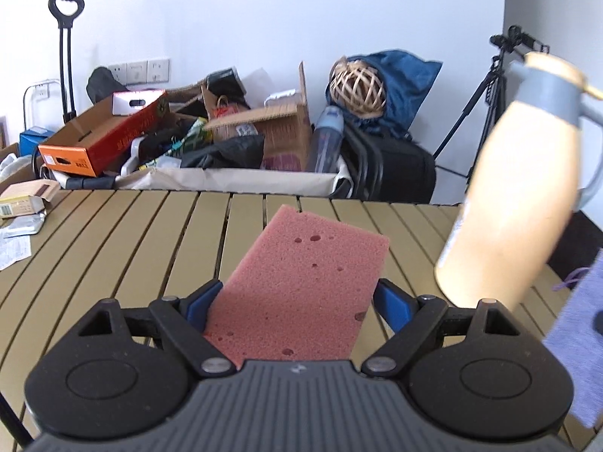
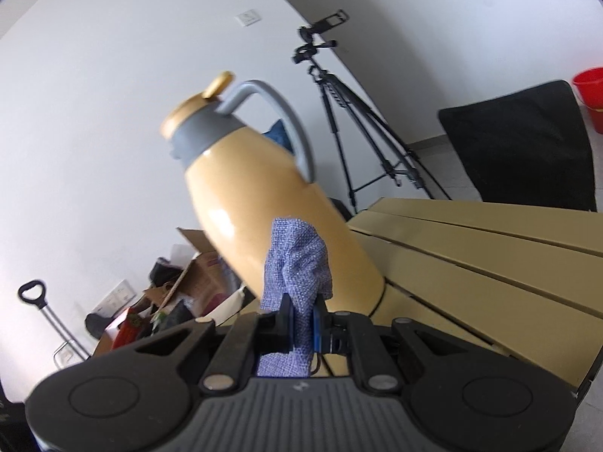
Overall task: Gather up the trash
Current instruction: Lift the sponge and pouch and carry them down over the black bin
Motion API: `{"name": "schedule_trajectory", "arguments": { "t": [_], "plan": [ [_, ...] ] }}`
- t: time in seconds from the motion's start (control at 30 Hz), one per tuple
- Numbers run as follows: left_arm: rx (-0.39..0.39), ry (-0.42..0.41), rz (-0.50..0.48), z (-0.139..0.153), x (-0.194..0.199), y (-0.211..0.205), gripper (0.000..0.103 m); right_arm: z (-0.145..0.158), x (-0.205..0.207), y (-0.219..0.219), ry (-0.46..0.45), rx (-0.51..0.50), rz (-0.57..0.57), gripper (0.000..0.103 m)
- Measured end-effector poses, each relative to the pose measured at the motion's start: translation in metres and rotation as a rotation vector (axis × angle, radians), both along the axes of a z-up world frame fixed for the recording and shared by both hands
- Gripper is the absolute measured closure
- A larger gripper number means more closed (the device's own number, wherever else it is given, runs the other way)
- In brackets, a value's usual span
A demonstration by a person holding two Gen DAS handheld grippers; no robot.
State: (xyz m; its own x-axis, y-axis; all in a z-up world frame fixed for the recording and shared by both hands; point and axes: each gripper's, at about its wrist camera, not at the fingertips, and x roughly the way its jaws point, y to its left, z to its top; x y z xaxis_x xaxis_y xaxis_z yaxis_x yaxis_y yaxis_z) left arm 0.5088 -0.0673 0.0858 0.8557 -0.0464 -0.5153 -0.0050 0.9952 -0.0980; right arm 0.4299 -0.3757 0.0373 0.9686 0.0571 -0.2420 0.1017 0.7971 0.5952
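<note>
Both tongs were loaded: the left tongs [image 1: 297,301] gripped a pink sponge [image 1: 301,282] by its long edges, pads standing wide because the sponge is wide, and the right tongs [image 2: 301,324] were pinched tight together on a fold of blue woven cloth [image 2: 296,263]. The sponge was held above the slatted bench [image 1: 113,245], apparently clear of it; its long axis ran from the near end between the pads away toward the far side, tilting slightly right, with its broad pitted face turned up. The cloth stood up out of the right tongs and flopped over at its top, just in front of a tan thermos jug [image 2: 271,196], which stood on the right part of the bench

As for progress, two items looked collected and in hand, but neither had yet reached any bin; none could be picked out for certain. A red bucket [image 2: 591,94] at the far right and a heap of cardboard boxes [image 1: 264,128] beyond the bench were the only likely receptacles. Left on the bench at the far left were torn packets and paper scraps [image 1: 22,214], probably trash still to be gathered
</note>
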Motion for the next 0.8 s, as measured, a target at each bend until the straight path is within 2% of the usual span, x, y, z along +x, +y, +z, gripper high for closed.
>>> {"name": "schedule_trajectory", "arguments": {
  "t": [0.47,0.8],
  "plan": [
    [-0.022,-0.075,0.018,0.018,-0.100,0.012,0.016,0.017,-0.038,0.032,-0.060,-0.050,0.146,0.094],
    [-0.030,-0.099,0.029,0.017,-0.165,0.026,0.016,0.024,-0.078,0.068,-0.096,-0.129,0.234,0.094]
  ]
}}
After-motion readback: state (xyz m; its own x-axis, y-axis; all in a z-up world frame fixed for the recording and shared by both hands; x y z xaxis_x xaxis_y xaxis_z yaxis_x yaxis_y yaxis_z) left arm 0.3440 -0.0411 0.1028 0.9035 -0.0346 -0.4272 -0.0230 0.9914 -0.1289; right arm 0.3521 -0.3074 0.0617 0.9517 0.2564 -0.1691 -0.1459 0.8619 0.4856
